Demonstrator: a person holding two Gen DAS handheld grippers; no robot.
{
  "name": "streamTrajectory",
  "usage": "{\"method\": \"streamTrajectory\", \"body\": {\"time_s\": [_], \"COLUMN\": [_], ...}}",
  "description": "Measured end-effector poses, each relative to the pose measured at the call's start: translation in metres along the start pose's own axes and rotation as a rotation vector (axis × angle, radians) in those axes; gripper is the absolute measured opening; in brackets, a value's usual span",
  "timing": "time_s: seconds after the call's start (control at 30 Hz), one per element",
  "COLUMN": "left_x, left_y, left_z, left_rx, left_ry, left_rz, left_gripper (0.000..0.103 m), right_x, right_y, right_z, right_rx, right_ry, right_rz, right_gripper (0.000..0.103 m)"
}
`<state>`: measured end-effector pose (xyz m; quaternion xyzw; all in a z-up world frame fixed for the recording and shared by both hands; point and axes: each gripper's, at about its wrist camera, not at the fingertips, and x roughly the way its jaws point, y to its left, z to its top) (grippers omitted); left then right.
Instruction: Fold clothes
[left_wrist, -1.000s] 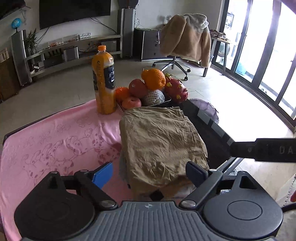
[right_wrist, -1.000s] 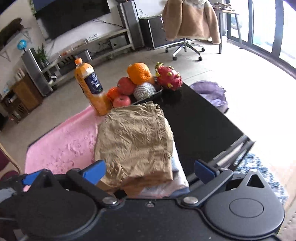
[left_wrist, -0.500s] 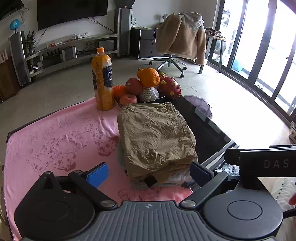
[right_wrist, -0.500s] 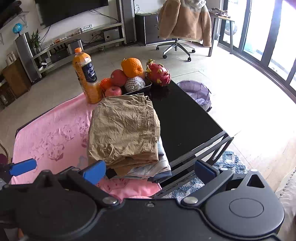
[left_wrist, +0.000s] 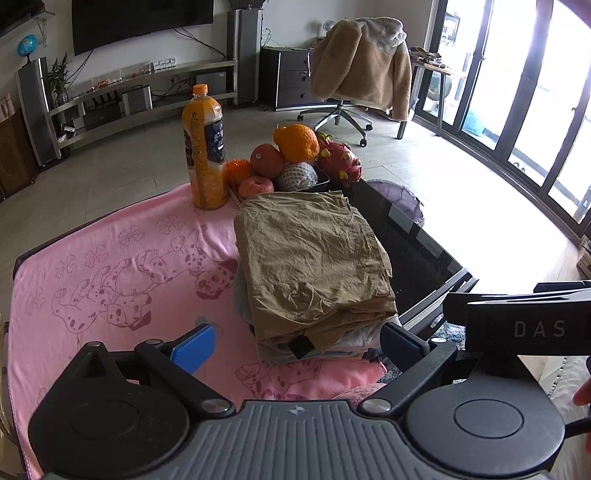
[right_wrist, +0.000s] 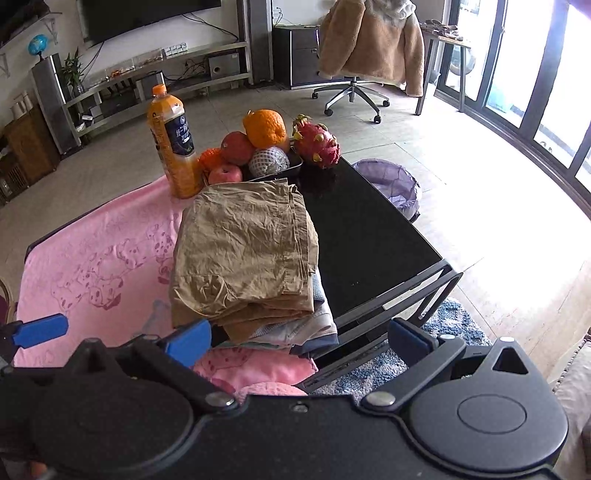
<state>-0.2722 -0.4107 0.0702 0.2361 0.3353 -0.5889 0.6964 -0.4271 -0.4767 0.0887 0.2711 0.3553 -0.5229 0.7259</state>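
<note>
A folded khaki garment (left_wrist: 314, 258) lies on top of a stack of folded clothes (left_wrist: 332, 343) on a pink dog-print blanket (left_wrist: 110, 266). It shows in the right wrist view too (right_wrist: 243, 254), with lighter folded pieces under it (right_wrist: 295, 332). My left gripper (left_wrist: 295, 343) is open and empty, held back from the stack's near edge. My right gripper (right_wrist: 299, 338) is open and empty, just short of the stack. The left gripper's blue fingertip (right_wrist: 40, 330) shows at the left of the right wrist view.
An orange juice bottle (left_wrist: 205, 147) and a tray of fruit (left_wrist: 295, 162) stand behind the stack. The black glass table (right_wrist: 369, 243) extends right. A purple mesh basket (right_wrist: 388, 181) sits on the floor beyond, and a chair with a tan coat (left_wrist: 362, 66) stands farther back.
Both grippers have drawn back from the stack and risen, so the clothes look smaller and farther. The khaki garment lies still, released on top.
</note>
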Motion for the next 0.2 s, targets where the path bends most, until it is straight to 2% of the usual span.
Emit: {"method": "streamTrajectory", "body": {"time_s": [0.2], "left_x": [0.0044], "left_y": [0.0019], "left_z": [0.0000], "left_rx": [-0.008], "left_ry": [0.005], "left_rz": [-0.001], "left_gripper": [0.100], "right_x": [0.0036], "right_y": [0.0007], "right_z": [-0.0004], "right_rx": [0.005], "right_ry": [0.001], "right_rz": [-0.009], "right_gripper": [0.103]}}
